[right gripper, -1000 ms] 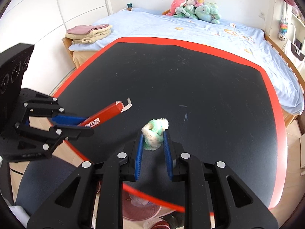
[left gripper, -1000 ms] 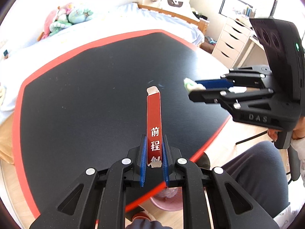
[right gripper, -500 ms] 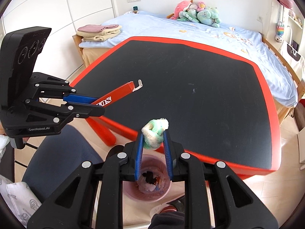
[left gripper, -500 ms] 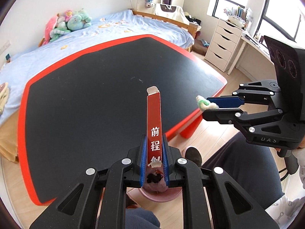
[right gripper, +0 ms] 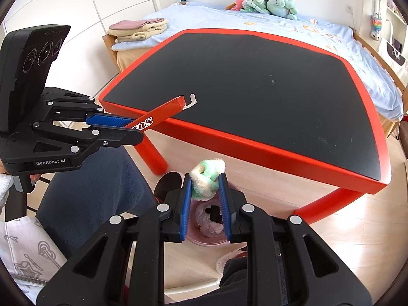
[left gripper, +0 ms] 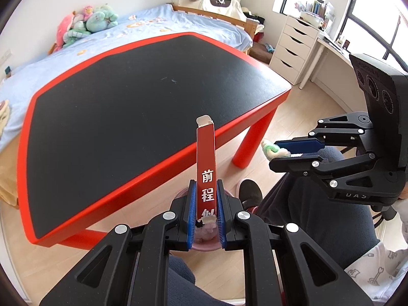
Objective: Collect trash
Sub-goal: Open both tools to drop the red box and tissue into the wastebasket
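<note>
My left gripper (left gripper: 206, 191) is shut on a long red carton (left gripper: 206, 160) with white Chinese characters, its open flap pointing away. It also shows in the right wrist view (right gripper: 158, 117). My right gripper (right gripper: 205, 181) is shut on a crumpled green-and-white wad (right gripper: 207, 177), also seen in the left wrist view (left gripper: 274, 150). Both grippers hang off the table's near edge, above a pink bin (right gripper: 209, 239) on the floor that holds trash. The bin (left gripper: 204, 246) is mostly hidden behind my left fingers.
The black table with a red rim (left gripper: 142, 94) stands ahead, its red legs (left gripper: 251, 142) on the wooden floor. The person's knees and a dark shoe (right gripper: 167, 183) are beside the bin. A bed with plush toys (right gripper: 267, 0) lies behind, drawers (left gripper: 293, 48) at right.
Both grippers have pulled back from over the table and dropped lower, carrying the carton and the wad. The pink bin has come into view beneath them.
</note>
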### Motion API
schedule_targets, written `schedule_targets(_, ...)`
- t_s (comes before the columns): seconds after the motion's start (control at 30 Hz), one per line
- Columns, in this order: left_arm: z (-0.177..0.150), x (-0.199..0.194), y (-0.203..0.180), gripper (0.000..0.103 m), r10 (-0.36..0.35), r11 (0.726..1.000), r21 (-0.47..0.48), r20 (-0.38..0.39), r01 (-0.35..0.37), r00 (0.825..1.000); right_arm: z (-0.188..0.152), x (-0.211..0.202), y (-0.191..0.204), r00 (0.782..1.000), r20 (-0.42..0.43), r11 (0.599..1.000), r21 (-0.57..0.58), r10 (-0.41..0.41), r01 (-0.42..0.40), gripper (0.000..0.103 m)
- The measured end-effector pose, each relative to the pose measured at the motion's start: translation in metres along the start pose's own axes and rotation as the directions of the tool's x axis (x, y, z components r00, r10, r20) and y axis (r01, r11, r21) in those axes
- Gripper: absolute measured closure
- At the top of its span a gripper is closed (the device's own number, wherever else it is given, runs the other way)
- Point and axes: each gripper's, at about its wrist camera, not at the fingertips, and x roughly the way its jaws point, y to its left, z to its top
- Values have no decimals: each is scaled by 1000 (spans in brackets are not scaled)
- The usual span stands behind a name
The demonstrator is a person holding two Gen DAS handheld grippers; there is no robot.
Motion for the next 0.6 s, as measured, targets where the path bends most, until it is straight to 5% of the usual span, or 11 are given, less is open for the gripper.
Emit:
schedule_targets(0.33, -7, 4, 2, 89, -26, 1000, -10, -14, 26, 1000, 0, 4, -2, 1000, -3, 1000, 1, 22, -22, 82)
schedule_targets(0.4, -5, 6, 3, 86, -36, 999, -13, -17, 35, 999, 0, 5, -3, 1000, -4, 1000, 4, 29, -29, 80)
schedule_targets(0.43, -4, 7, 4, 85, -34, 999, -10, -16, 34, 999, 0, 5, -4, 1000, -7, 1000, 5, 28, -28, 69)
schedule_targets(0.53, -4, 9, 7, 51, -32, 999, -18, -10, 32, 999, -2, 7, -10, 1000, -5, 999, 26, 30, -30, 22)
schedule_targets(0.6, -4, 9, 9, 22, -32, 999, -34, 5, 32, 999, -2, 7, -13, 1000, -1, 999, 42, 28, -28, 15)
